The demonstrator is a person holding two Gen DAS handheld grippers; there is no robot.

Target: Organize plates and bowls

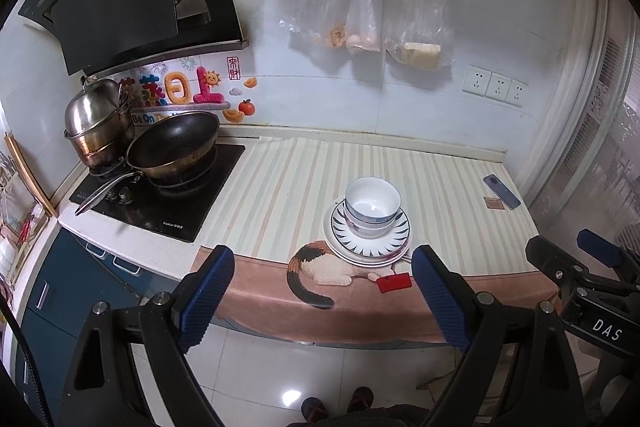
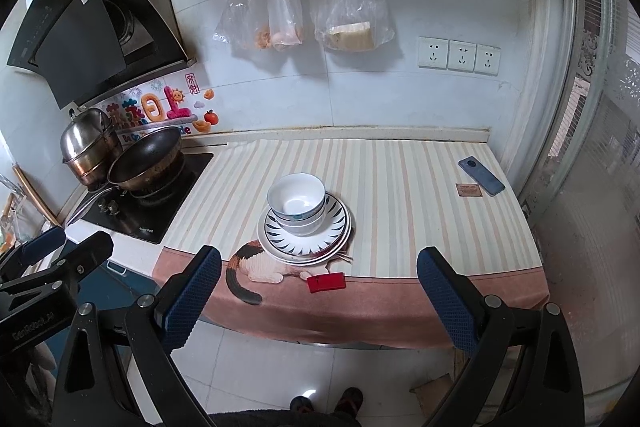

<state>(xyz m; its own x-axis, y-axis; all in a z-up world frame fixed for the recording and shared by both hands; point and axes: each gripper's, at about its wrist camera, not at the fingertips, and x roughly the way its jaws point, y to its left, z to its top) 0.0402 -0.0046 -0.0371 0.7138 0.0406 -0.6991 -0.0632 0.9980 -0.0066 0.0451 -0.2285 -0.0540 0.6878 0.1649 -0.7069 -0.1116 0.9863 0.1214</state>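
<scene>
A stack of white bowls (image 1: pixel 372 205) with blue trim sits on a stack of plates (image 1: pixel 394 241); the top plate has a dark ray pattern. The stack stands near the front of the striped cloth on the counter. It also shows in the right wrist view, bowls (image 2: pixel 297 203) on plates (image 2: pixel 340 227). My left gripper (image 1: pixel 322 291) is open and empty, held back off the counter's front edge. My right gripper (image 2: pixel 318 301) is open and empty, also held back from the edge. The right gripper shows at the left wrist view's right edge (image 1: pixel 568 259).
A red tag (image 1: pixel 394 282) lies at the cloth's front. A phone (image 1: pixel 501 191) and a small card (image 1: pixel 495 203) lie at the far right. A wok (image 1: pixel 174 145) and steel pot (image 1: pixel 98 119) sit on the stove at left. Plastic bags (image 1: pixel 364 15) hang on the wall.
</scene>
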